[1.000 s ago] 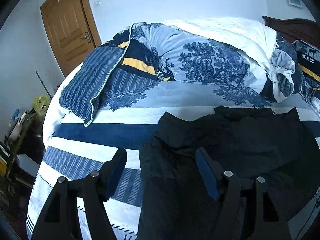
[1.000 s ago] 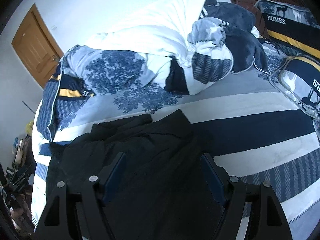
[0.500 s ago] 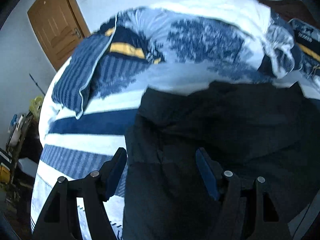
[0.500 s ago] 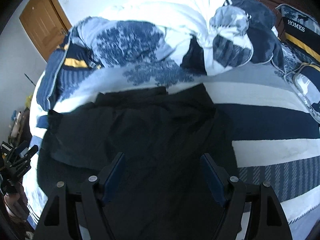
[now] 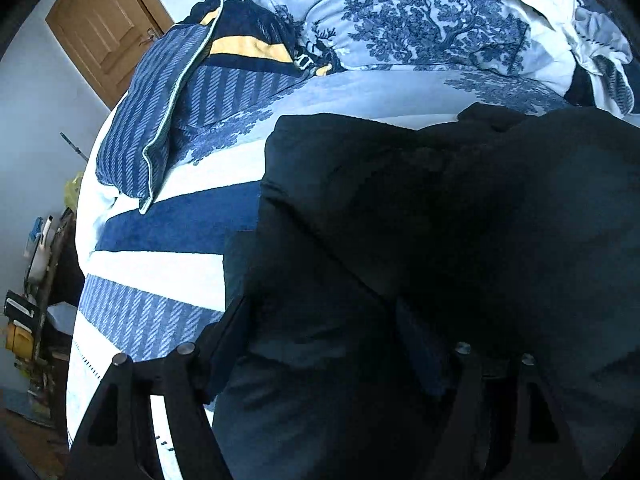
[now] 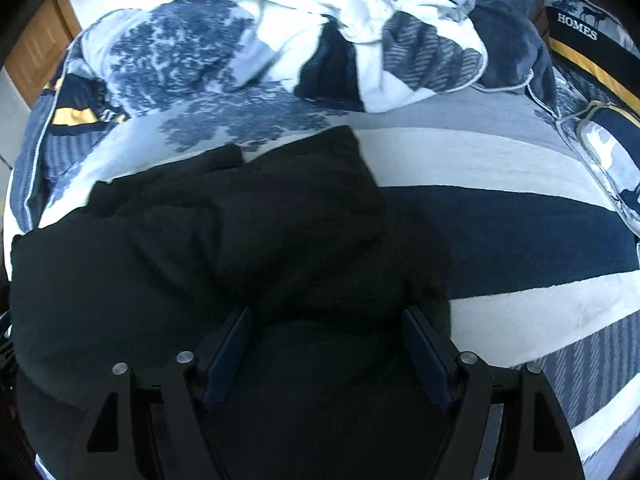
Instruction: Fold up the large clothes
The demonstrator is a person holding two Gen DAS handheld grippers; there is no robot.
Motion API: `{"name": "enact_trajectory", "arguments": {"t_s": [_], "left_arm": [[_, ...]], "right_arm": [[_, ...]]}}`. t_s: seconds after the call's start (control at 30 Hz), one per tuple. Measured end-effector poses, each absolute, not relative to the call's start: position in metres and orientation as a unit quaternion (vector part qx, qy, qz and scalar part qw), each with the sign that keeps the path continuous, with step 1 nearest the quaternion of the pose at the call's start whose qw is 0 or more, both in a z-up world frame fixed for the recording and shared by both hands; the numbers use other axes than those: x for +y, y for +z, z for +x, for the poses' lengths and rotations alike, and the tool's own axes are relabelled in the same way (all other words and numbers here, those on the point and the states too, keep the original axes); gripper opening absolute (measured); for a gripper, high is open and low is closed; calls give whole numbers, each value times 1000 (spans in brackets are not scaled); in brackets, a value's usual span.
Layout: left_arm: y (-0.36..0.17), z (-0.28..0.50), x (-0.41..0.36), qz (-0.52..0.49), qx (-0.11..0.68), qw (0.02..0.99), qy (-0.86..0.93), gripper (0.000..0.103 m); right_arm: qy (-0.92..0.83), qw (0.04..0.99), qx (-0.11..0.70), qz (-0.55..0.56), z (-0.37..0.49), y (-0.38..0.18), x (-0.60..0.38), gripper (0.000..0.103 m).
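Observation:
A large black garment (image 5: 440,240) lies spread and rumpled on the striped bed; it also fills the right wrist view (image 6: 240,248). My left gripper (image 5: 324,328) is open, low over the garment's left part, with its jaws wide apart and nothing between them. My right gripper (image 6: 326,340) is open, low over the garment's right part near its right edge, and holds nothing. The near end of the garment is hidden under both grippers.
A blue and white striped bedspread (image 5: 160,268) covers the bed. A bunched duvet (image 6: 280,40) lies behind the garment. A striped pillow (image 5: 152,120) lies left, pillows marked HOMES (image 6: 588,48) at right. A wooden door (image 5: 100,28) and floor clutter (image 5: 36,280) stand left.
Both grippers have moved forward and down toward the black garment, which now fills much more of both views. Both stay open.

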State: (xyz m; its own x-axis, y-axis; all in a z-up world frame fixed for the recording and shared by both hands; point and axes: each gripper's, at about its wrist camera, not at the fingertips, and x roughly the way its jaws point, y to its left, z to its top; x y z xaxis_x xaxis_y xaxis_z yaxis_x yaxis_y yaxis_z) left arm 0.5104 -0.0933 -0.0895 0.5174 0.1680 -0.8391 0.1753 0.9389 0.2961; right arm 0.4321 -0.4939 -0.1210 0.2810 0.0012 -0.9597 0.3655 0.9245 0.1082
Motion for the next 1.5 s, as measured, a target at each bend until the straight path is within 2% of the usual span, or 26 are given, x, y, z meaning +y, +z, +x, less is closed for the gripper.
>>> {"name": "enact_trajectory", "arguments": {"t_s": [0.2, 0.57, 0.83, 1.0, 1.17, 1.3, 1.5], "left_arm": [[-79, 496, -88, 167, 478, 862, 3, 77], [-36, 455, -67, 134, 450, 883, -10, 77], [-27, 426, -47, 113, 450, 886, -17, 77], [-34, 415, -41, 101, 461, 881, -20, 77], [-58, 414, -42, 101, 485, 869, -17, 77], [-79, 418, -40, 83, 515, 853, -26, 77], [-66, 417, -33, 58, 512, 856, -34, 77]], "right_arm": [[-107, 797, 573, 158, 418, -108, -493, 80], [-68, 827, 533, 166, 375, -46, -473, 80], [-40, 833, 524, 173, 340, -18, -457, 81], [-31, 828, 533, 169, 326, -25, -446, 82], [-37, 809, 561, 171, 324, -56, -440, 82], [-42, 802, 572, 167, 325, -75, -435, 87], [-41, 802, 573, 161, 327, -64, -430, 88]]}}
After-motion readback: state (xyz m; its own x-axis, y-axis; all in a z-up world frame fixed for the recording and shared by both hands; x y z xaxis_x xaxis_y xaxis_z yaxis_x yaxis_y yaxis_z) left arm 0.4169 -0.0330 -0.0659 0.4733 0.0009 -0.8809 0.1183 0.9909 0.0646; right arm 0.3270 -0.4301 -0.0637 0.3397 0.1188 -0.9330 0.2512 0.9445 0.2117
